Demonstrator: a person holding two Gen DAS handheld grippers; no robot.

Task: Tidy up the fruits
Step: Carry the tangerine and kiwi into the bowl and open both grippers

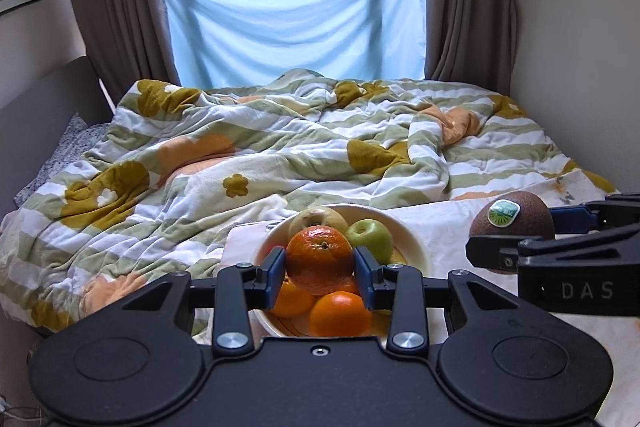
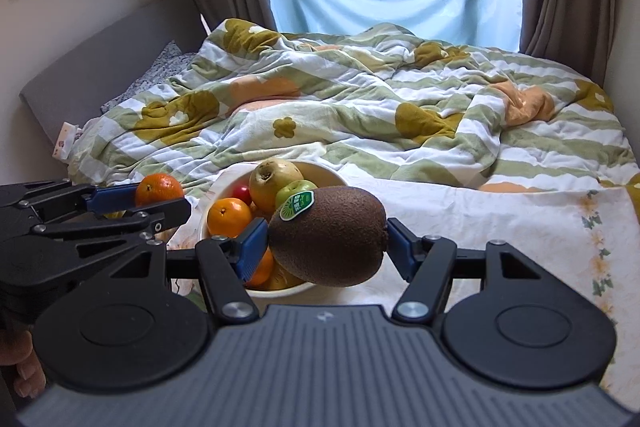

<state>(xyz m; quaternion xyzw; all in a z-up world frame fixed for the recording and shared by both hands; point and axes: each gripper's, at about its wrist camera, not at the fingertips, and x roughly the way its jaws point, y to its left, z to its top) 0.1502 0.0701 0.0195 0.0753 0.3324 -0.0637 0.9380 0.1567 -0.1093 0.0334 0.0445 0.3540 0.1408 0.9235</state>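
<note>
My left tongs (image 1: pixel 320 273) grip a small round orange mandarin (image 1: pixel 319 254) above the cream ceramic fruit bowl (image 1: pixel 412 247). Right tongs (image 2: pixel 326 247) clamp a fuzzy brown kiwi (image 2: pixel 332 239) end-to-end just right of the bowl. That pinch looks slippy, I think; the kiwi could squirt out.

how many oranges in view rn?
4 visible. One orange held in the left gripper; three in the bowl: front, left, and one mostly hidden behind the held one. More may be buried under the pile.
</note>
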